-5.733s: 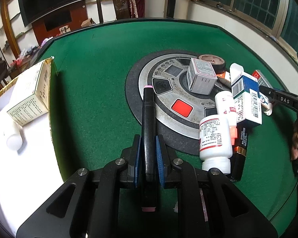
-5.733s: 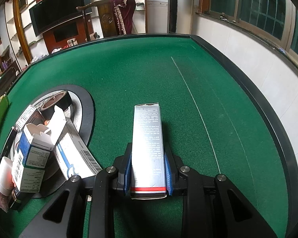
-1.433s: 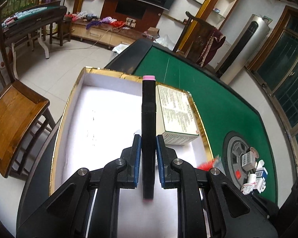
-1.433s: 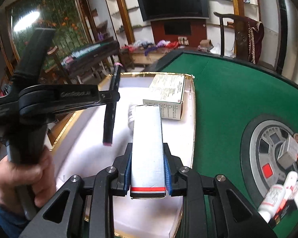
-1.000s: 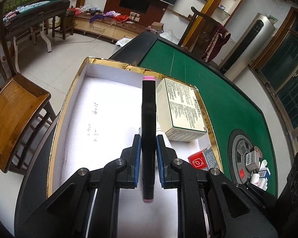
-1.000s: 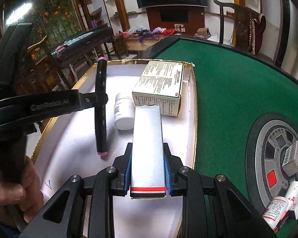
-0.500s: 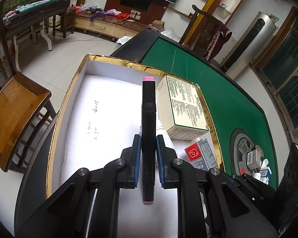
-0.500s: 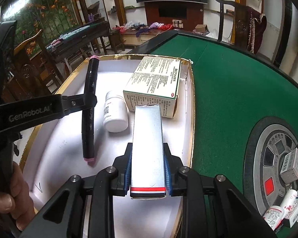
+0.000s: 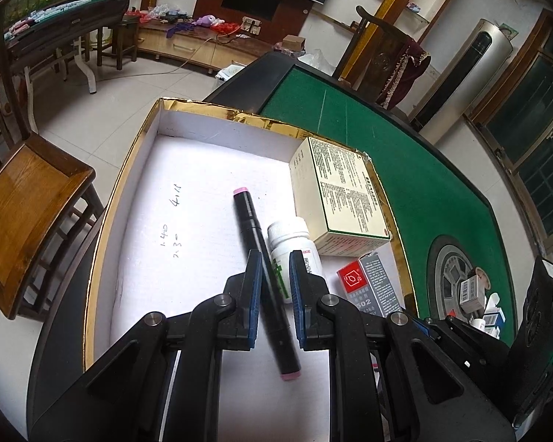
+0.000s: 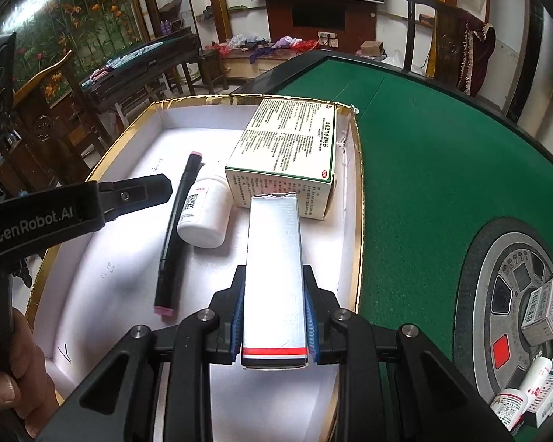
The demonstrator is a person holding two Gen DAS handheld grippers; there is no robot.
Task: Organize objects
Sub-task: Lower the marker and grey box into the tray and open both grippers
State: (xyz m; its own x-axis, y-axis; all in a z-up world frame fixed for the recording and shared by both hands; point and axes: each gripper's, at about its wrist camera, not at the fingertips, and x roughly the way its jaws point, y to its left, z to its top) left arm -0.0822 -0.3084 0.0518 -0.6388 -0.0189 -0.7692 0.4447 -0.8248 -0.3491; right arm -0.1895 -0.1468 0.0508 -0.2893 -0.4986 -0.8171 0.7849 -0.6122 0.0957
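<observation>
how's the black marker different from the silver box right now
The black marker lies loose on the white floor of the gold-rimmed tray, while the silver box is clamped in the right gripper above the tray. The marker is a slim dark cylinder with pink ends; the silver box is a flat-sided shiny carton with a red and black stripe. The marker rests beside the white bottle. Both are long and narrow.
</observation>
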